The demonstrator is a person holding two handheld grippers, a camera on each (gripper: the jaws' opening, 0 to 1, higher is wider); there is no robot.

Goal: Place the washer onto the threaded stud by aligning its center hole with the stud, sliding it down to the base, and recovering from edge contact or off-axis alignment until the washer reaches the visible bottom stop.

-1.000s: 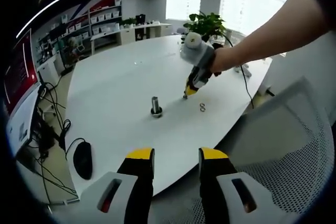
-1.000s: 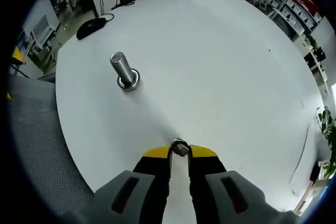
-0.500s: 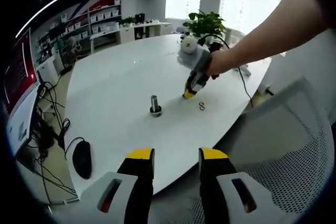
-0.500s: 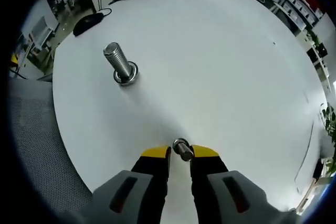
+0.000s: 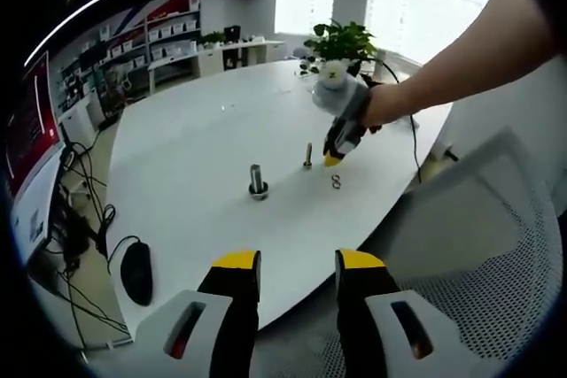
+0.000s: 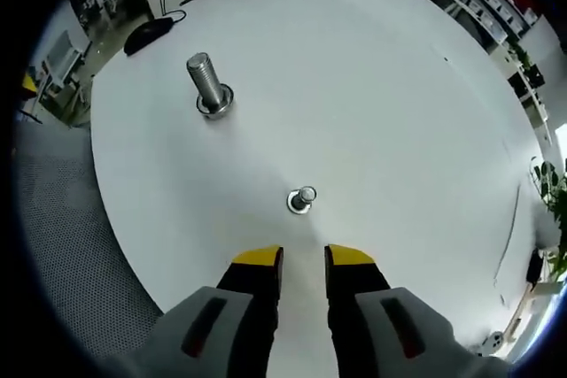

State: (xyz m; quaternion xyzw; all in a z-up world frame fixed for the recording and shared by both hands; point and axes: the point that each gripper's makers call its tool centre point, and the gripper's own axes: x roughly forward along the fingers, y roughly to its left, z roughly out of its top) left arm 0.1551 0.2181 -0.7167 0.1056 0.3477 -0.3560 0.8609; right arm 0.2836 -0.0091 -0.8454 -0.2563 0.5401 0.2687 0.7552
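A small threaded stud (image 6: 302, 199) stands upright on its wide head on the white table (image 6: 399, 112), just ahead of my right gripper (image 6: 302, 258), which is open and holds nothing. In the left gripper view the same small stud (image 5: 307, 156) stands left of the right gripper (image 5: 332, 159), held by a hand. Two small washers (image 5: 337, 181) lie side by side on the table below that gripper. A thicker stud (image 6: 209, 86) with a ring at its foot stands farther off, and the thick stud (image 5: 258, 181) is left of the small one. My left gripper (image 5: 299, 263) hangs open off the table's near edge.
A black mouse (image 5: 137, 272) and cables lie near the table's left edge; the mouse (image 6: 146, 35) also sits beyond the thick stud. A mesh chair (image 5: 496, 245) is at the right. A potted plant (image 5: 341, 42) stands at the far side.
My right gripper opened, left the small stud standing upright on the table, and drew back from it. The left gripper stayed still and open.
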